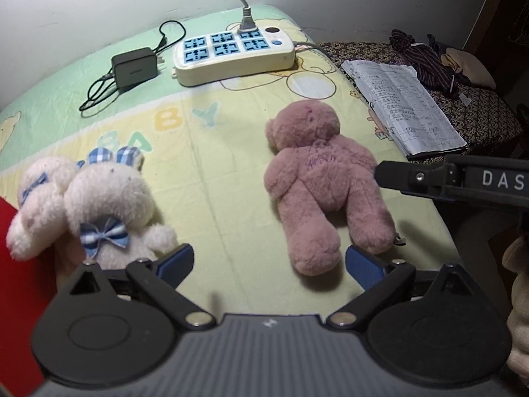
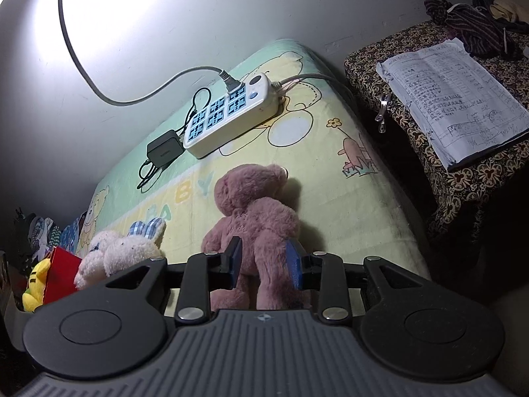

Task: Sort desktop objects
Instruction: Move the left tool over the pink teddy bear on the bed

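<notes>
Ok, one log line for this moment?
left gripper: open, idle | right gripper: jaws straddle pink bear legs, grip unclear | white bears: untouched

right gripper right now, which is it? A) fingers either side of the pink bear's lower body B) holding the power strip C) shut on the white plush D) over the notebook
A. In the right wrist view the right gripper has its blue pads flanking the lower body and legs of the pink bear, which lies on the blanket; whether the pads are pressing it cannot be told.

Pink bear's (image 2: 254, 218) lower legs hidden behind right hand-held gripper (image 2: 264, 263).
</notes>
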The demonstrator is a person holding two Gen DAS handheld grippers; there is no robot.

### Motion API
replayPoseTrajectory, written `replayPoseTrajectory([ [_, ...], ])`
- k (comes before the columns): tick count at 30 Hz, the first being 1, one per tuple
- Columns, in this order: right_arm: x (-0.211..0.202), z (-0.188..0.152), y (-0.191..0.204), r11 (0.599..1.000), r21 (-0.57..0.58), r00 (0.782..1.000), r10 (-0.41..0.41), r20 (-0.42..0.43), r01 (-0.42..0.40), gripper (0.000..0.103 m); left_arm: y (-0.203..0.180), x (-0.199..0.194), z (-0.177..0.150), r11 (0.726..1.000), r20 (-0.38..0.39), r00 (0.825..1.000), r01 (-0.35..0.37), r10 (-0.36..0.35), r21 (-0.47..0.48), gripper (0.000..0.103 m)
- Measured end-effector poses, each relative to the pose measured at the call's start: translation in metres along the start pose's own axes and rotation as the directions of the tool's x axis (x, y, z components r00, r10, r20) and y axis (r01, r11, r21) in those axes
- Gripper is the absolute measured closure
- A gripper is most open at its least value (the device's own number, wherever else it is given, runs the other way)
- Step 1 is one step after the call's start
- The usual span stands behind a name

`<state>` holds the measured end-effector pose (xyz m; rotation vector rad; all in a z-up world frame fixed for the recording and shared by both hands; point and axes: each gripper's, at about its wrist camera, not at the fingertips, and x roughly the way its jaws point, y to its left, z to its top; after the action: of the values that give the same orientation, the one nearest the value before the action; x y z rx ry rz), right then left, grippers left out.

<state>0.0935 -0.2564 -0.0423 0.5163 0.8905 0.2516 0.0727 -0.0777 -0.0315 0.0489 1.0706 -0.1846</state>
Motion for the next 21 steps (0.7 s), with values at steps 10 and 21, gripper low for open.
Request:
replayPoseTrajectory([
  [10, 0.034, 0.005, -0.025, 0.995, 0.102, 0.999, 0.025, -0.032, -0.022, 0.060, -0.004, 0.035, 0.013, 0.997, -0.040, 0.996, 0.081, -0.081, -0.015, 0.017],
  [21, 0.048, 0.011, -0.025, 0.989, 0.113, 0.996, 0.093, 0.005, -0.092, 0.055, 0.002, 0.051, 0.019, 0.989, -0.014, 0.990, 0.140, -0.140, -0.040, 0.022],
])
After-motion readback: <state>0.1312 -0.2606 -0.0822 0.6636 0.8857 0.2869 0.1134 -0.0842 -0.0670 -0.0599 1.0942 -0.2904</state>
